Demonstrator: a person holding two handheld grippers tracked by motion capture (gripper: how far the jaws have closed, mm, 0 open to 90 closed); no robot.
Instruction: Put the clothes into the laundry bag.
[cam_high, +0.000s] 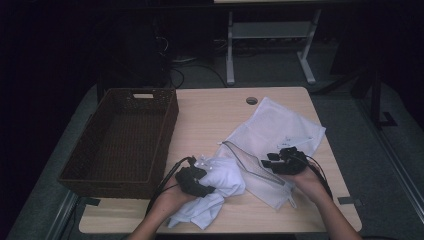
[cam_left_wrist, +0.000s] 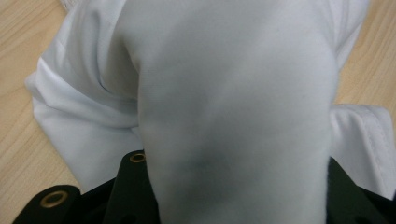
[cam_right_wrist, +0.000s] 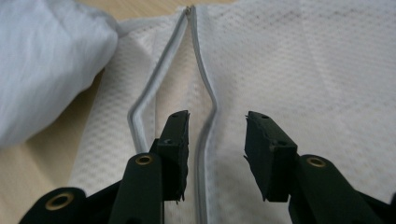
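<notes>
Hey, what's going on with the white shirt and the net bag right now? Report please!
Left gripper clamped on white shirt. Right gripper open over mesh bag, zipper unzipped between its jaws. Nothing blocking; wicker basket off to the side.

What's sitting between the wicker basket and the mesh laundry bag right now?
In the high view, the bunched white garment, clamped in the left gripper, lies between the basket and the mesh bag. Farther back, bare table separates them.
</notes>
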